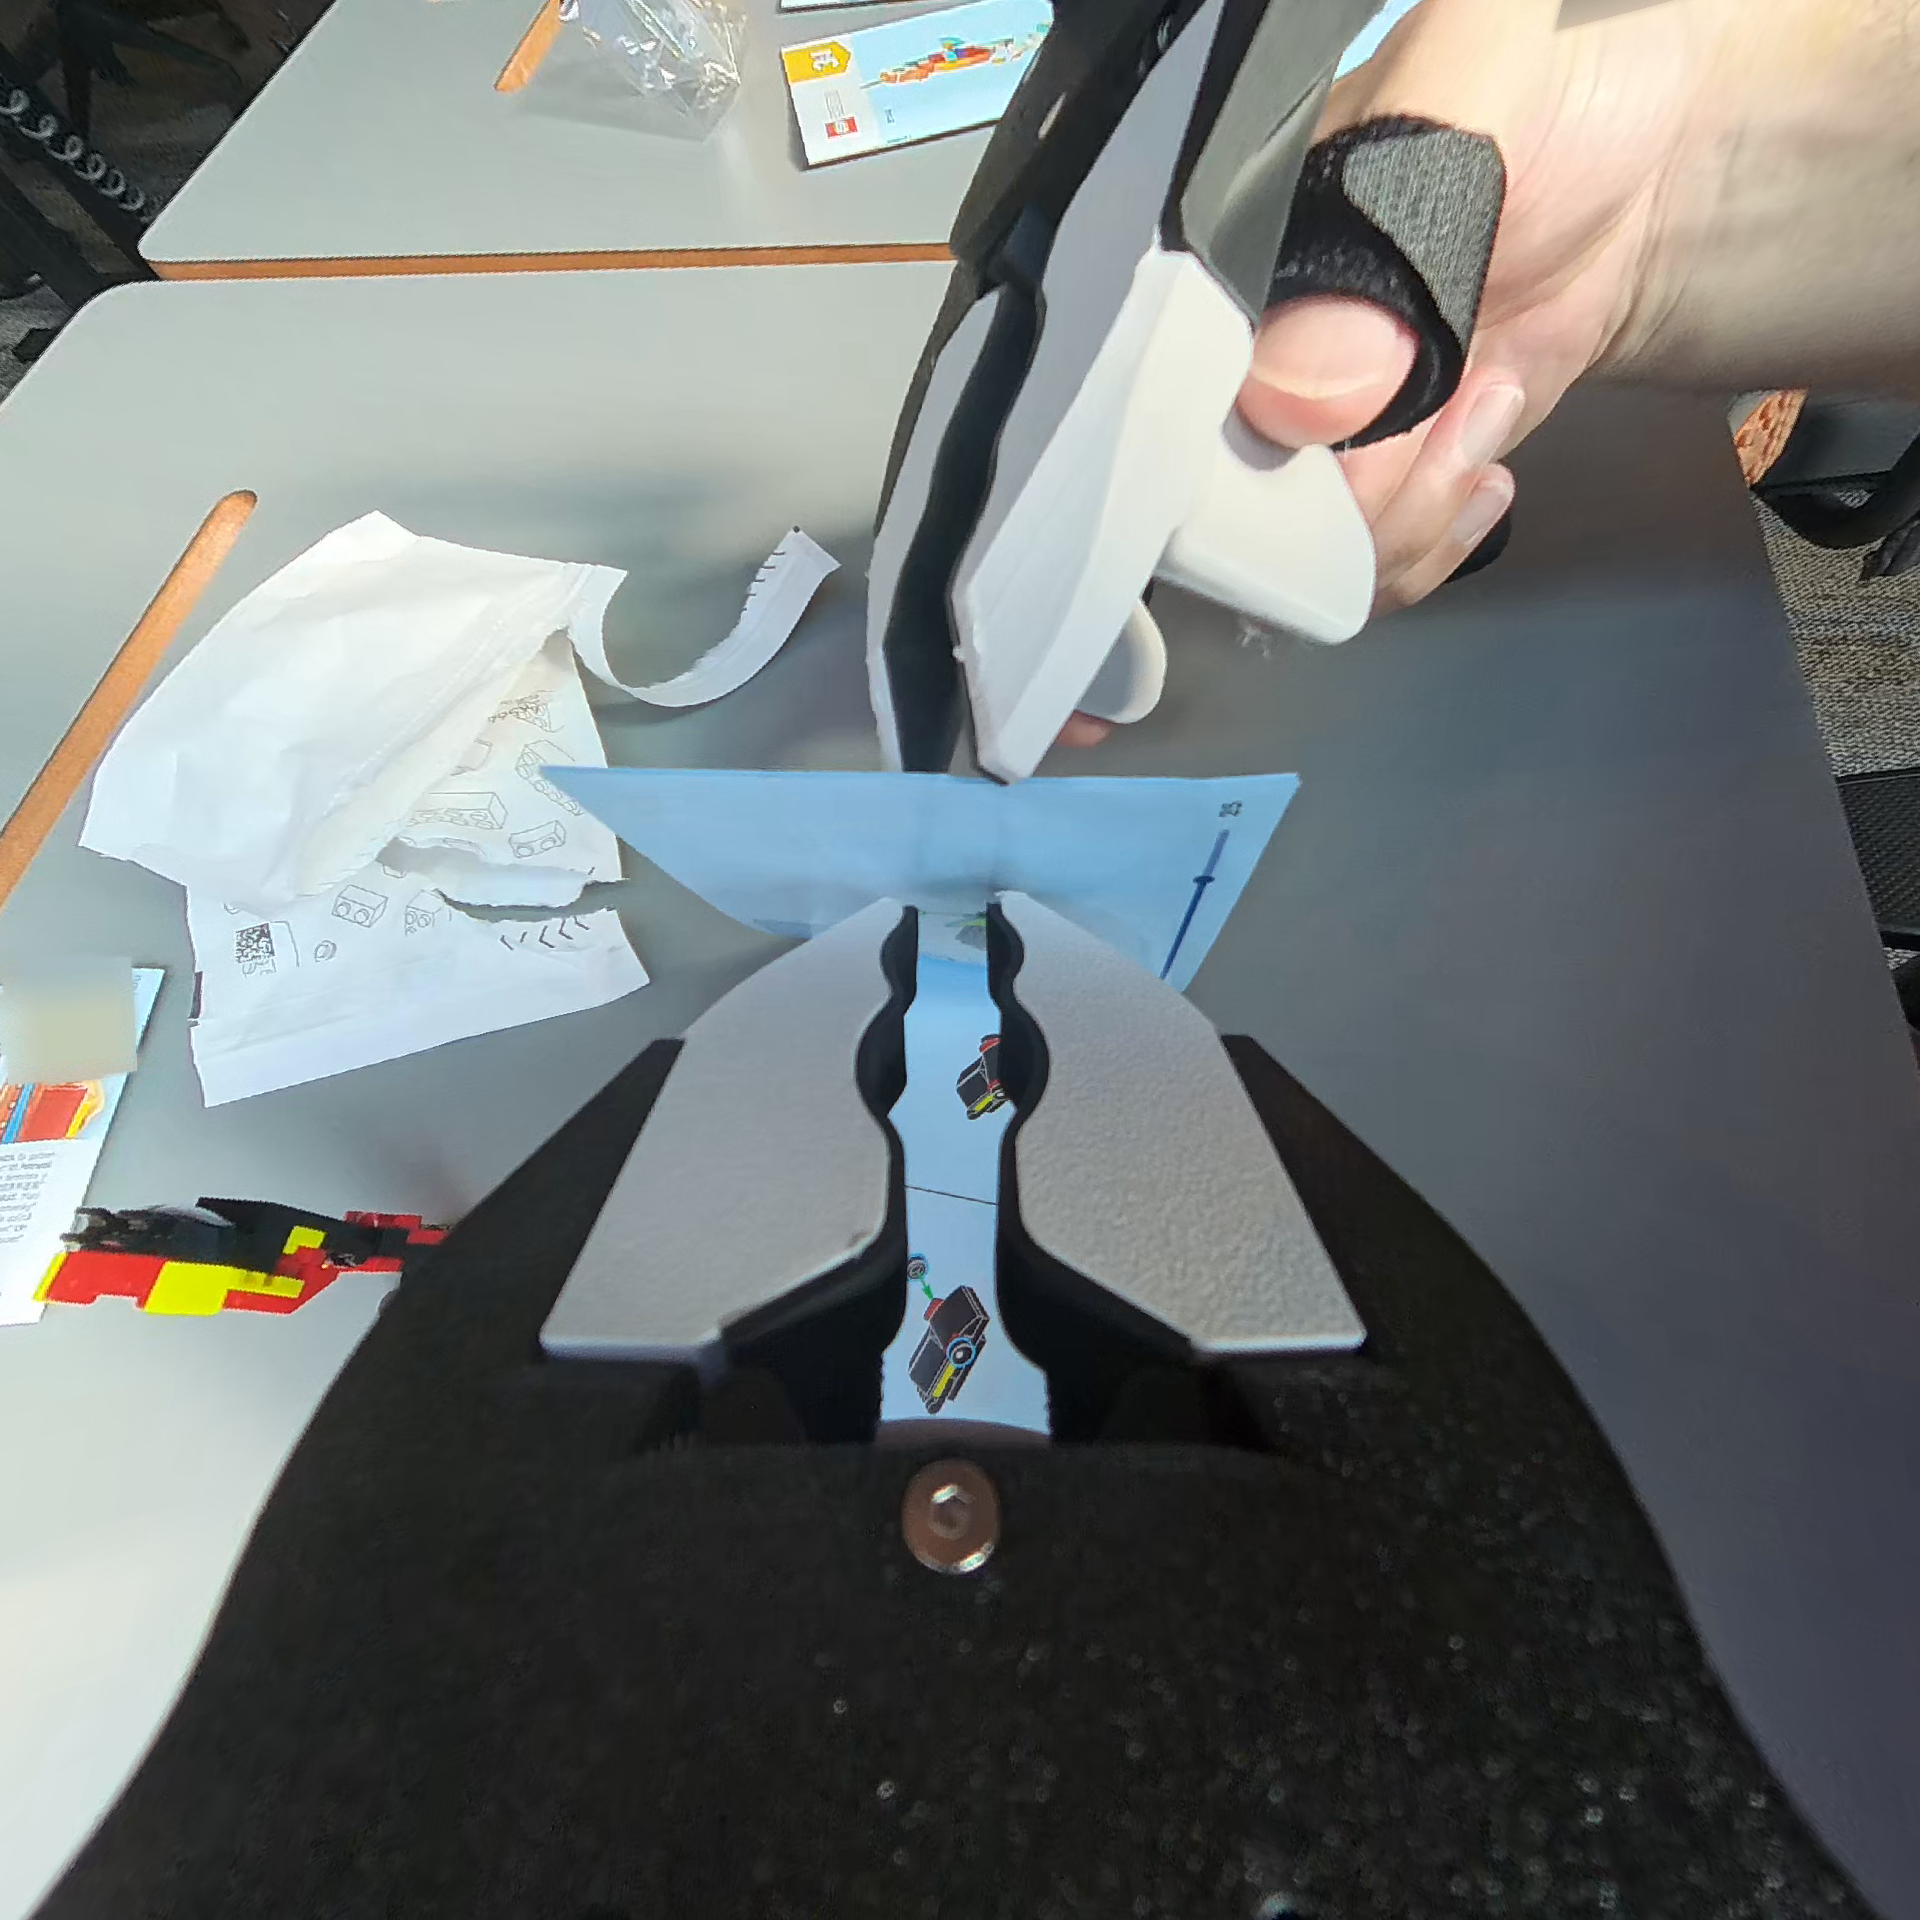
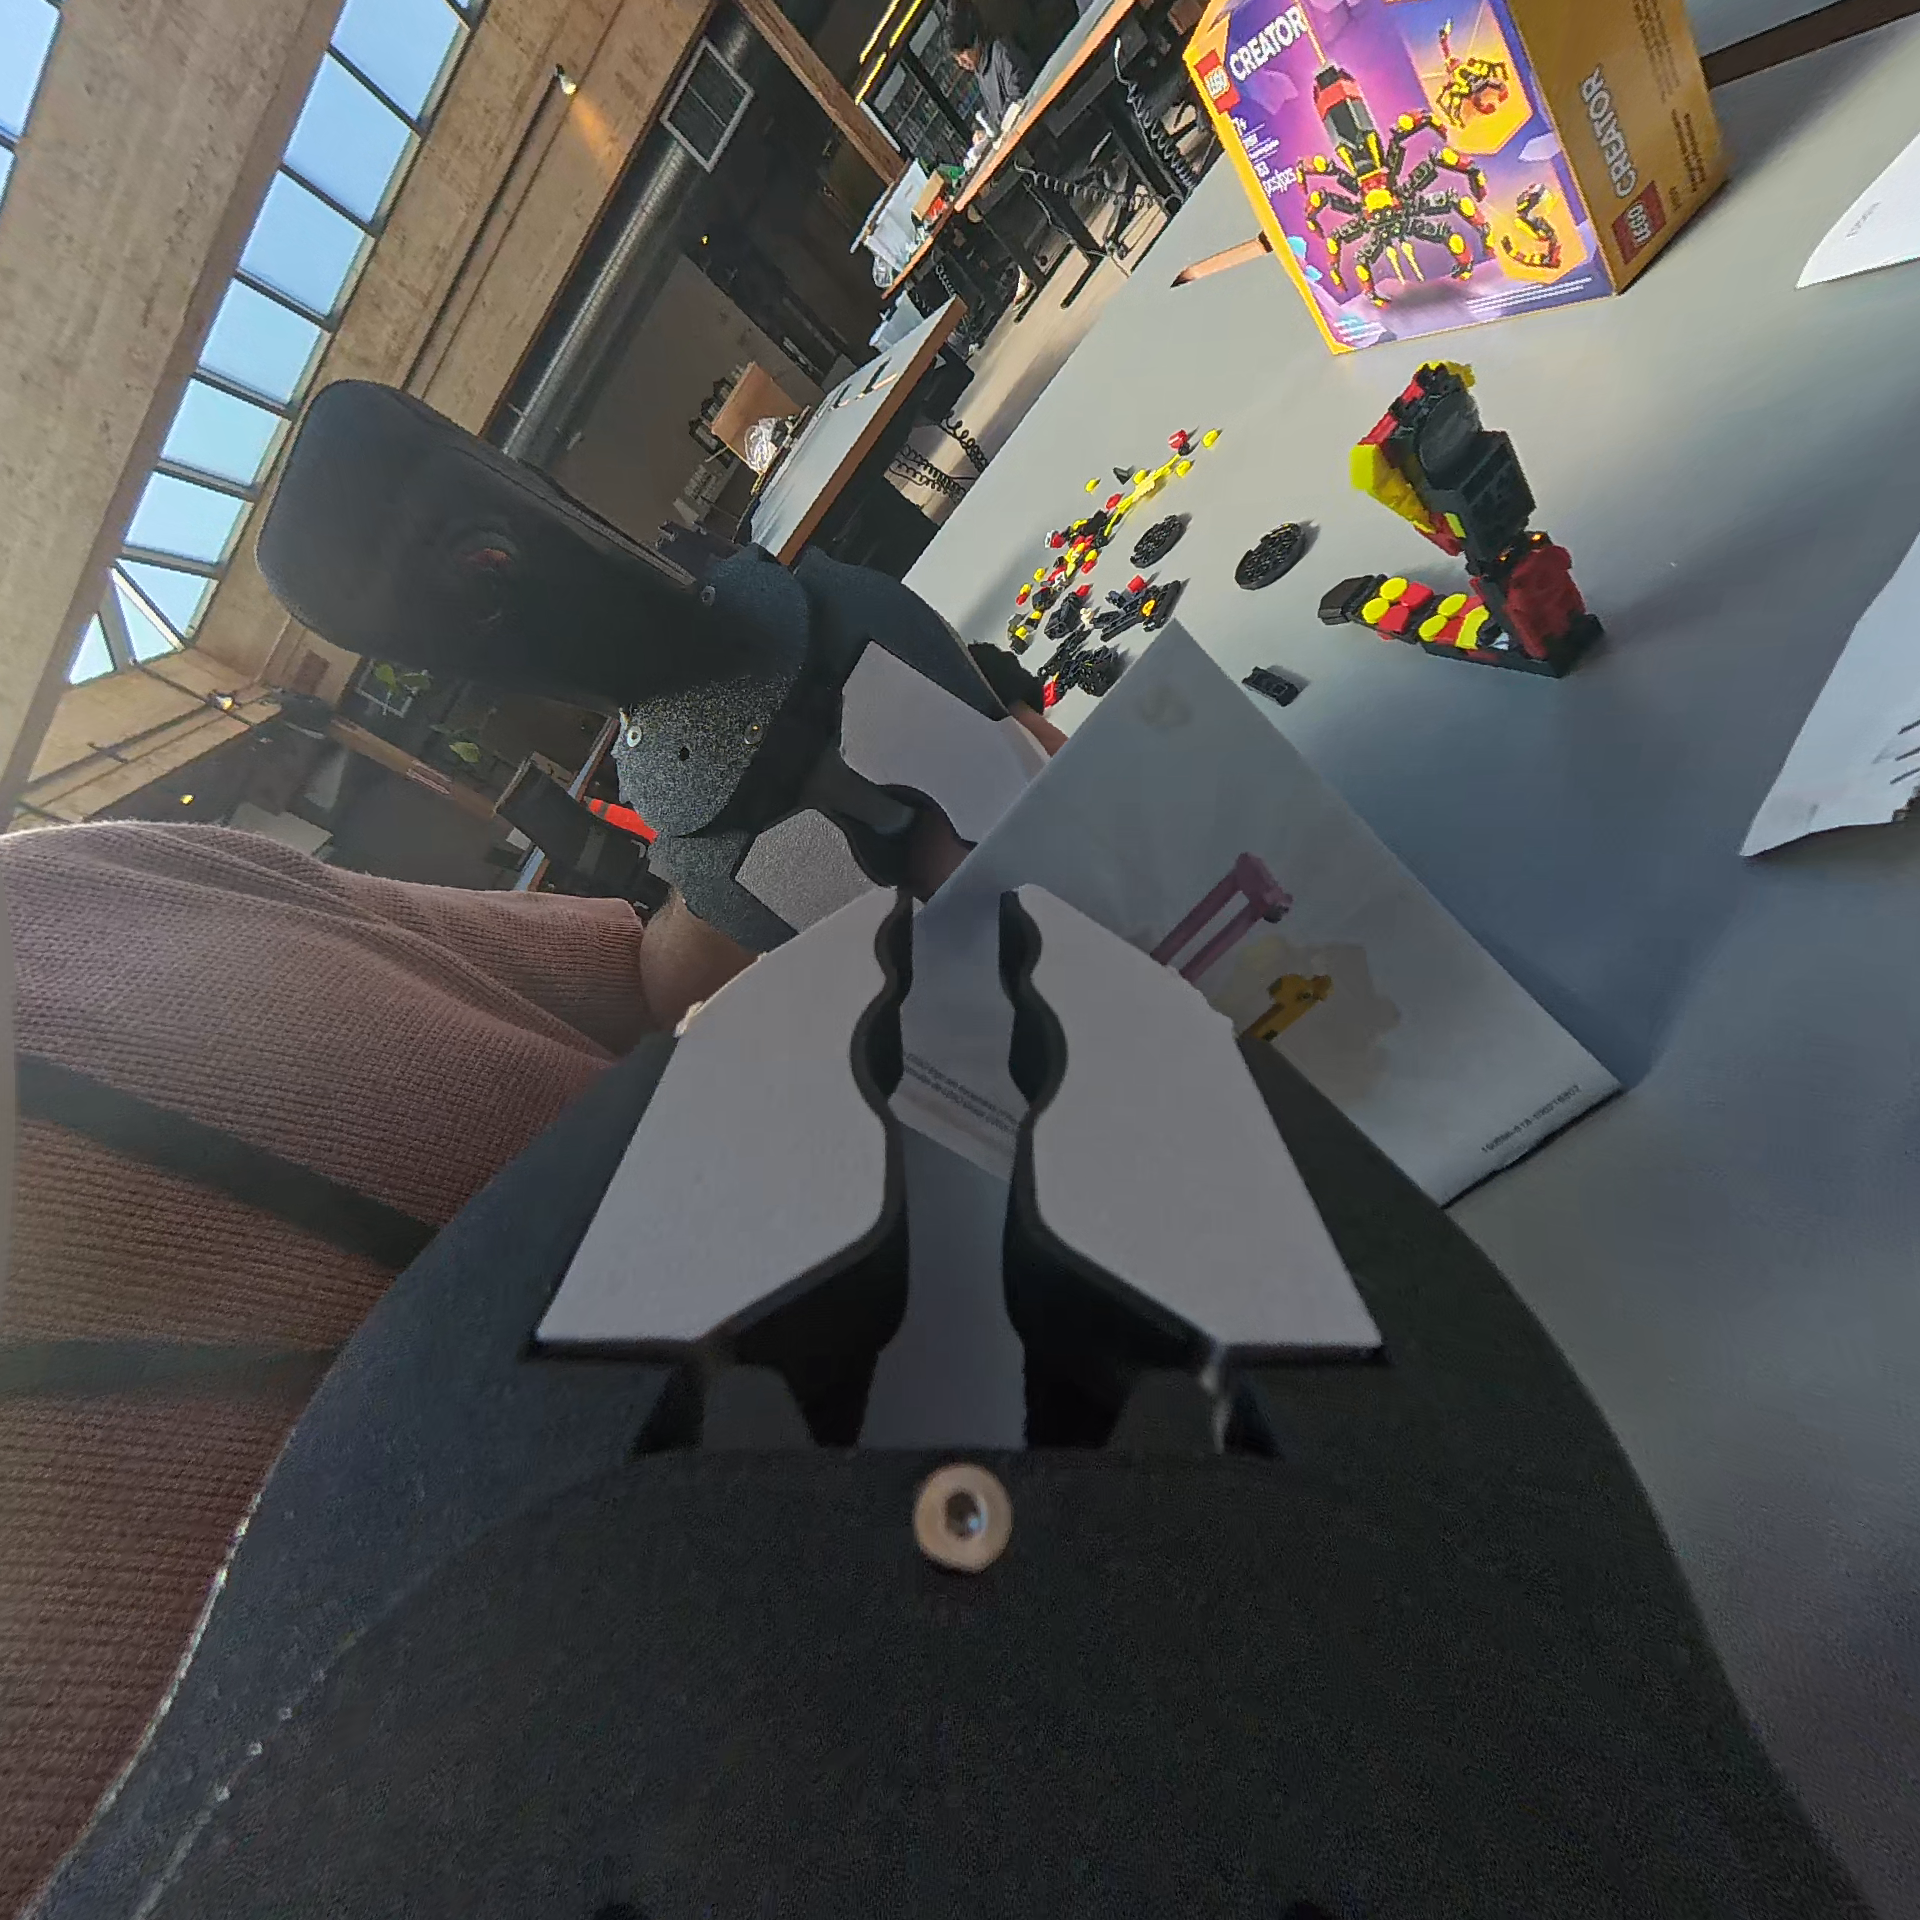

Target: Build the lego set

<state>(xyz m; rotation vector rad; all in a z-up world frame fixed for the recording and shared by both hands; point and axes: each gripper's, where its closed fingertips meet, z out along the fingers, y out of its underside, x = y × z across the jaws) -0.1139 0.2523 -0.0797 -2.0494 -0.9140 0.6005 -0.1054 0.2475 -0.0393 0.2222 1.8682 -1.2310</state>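
A light blue instruction booklet (image 1: 1091,852) stands open on the grey table (image 1: 1507,1195). My left gripper (image 1: 951,914) is shut on its lower pages, with printed car pictures showing between the fingers. My right gripper (image 1: 951,767) comes down from above, held by a hand (image 1: 1662,208), and pinches the top edge of the raised page. In the right wrist view my right gripper (image 2: 956,904) grips the booklet (image 2: 1299,883) and the left gripper (image 2: 894,810) sits behind it. A partly built red, yellow and black model (image 1: 208,1257) lies to the left and also shows in the right wrist view (image 2: 1455,540).
A torn white paper bag (image 1: 364,779) lies left of the booklet. Several loose small pieces (image 2: 1101,582) and two black discs (image 2: 1273,556) lie beyond it. The set's box (image 2: 1455,156) stands farther off. Another booklet (image 1: 894,94) and a clear plastic bag (image 1: 655,52) are on the far table. A sleeve (image 2: 260,1039) fills the left. My two grippers' fingertips are within a few centimetres of each other.
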